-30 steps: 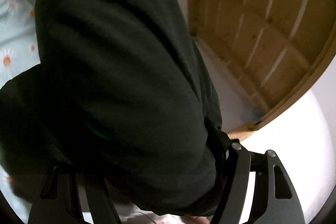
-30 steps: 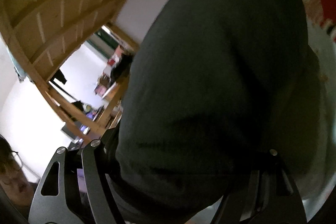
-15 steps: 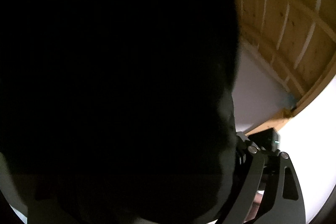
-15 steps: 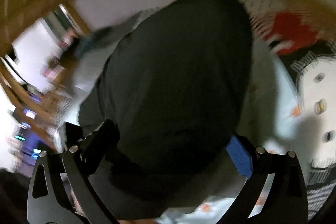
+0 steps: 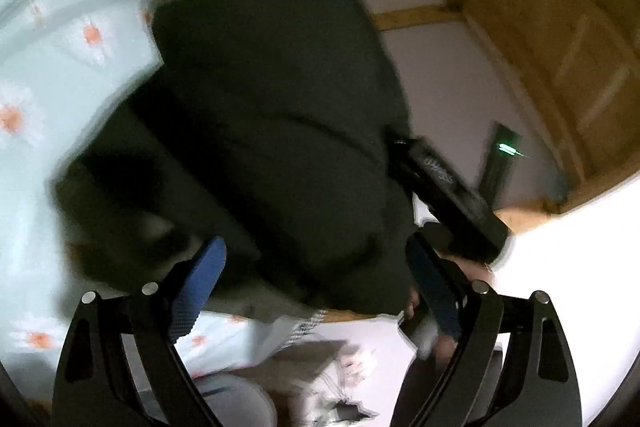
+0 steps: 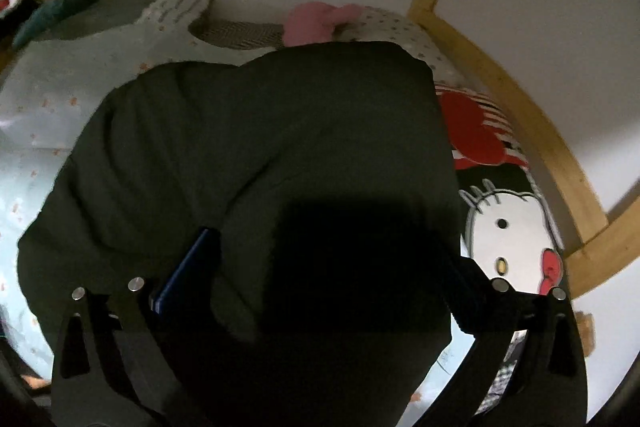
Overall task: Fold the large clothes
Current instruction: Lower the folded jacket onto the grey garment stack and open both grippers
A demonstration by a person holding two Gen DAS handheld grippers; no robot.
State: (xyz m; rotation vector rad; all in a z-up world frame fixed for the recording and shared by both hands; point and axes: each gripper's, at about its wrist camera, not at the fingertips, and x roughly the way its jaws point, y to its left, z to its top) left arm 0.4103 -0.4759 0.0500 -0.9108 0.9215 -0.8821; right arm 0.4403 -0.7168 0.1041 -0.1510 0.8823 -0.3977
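A large dark green garment (image 5: 272, 131) fills the middle of the left wrist view, bunched over the pale blue daisy-print bed sheet (image 5: 44, 75). My left gripper (image 5: 316, 287) has its blue-padded fingers (image 5: 200, 283) wide apart with the cloth draped between them. In the right wrist view the same garment (image 6: 256, 163) lies spread on the bed and covers my right gripper (image 6: 332, 275), whose jaws stand wide apart; only its left blue pad (image 6: 188, 267) shows. The right gripper's body (image 5: 448, 195) shows at the garment's right edge in the left wrist view.
A Hello Kitty cushion (image 6: 508, 231) and a red striped cushion (image 6: 476, 135) lie right of the garment. A pink item (image 6: 316, 23) and folded grey textiles (image 6: 168, 7) sit by the white wall. Wooden bed-frame beams (image 6: 512, 107) run along the right. Wooden slats (image 5: 540, 27) are above.
Both grippers have swung down from holding the garment up toward the slats to over the bed. The garment has dropped onto the sheet and both pairs of jaws now stand open.
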